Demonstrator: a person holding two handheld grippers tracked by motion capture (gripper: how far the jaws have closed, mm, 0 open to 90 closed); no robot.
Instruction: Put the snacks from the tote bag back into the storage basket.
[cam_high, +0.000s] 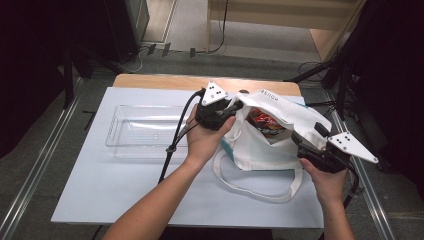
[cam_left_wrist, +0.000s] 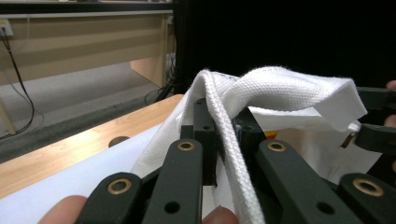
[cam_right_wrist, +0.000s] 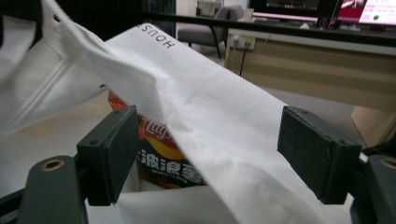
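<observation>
White canvas, soft and floppy, sagging wherever unsupported. Left gripper (cam_high: 231, 107) pinching the rim hem of the tote bag (cam_high: 260, 145), jaws pressed tight on the woven strap (cam_left_wrist: 224, 135), lifting that edge off the table (cam_high: 100, 190); clear plastic tray (cam_high: 145, 131) lying just left of it. Bag lying between the two grippers, mouth opening toward the right gripper (cam_right_wrist: 205, 154), long axis running from one gripper to the other, loop handle trailing toward the person. Right gripper spread wide, straddling the upper flap without squeezing, chip packet (cam_right_wrist: 163, 156) showing just beyond its jaws inside the bag. Likely light, crinkly, crushable: best taken by a top corner, gently.
</observation>
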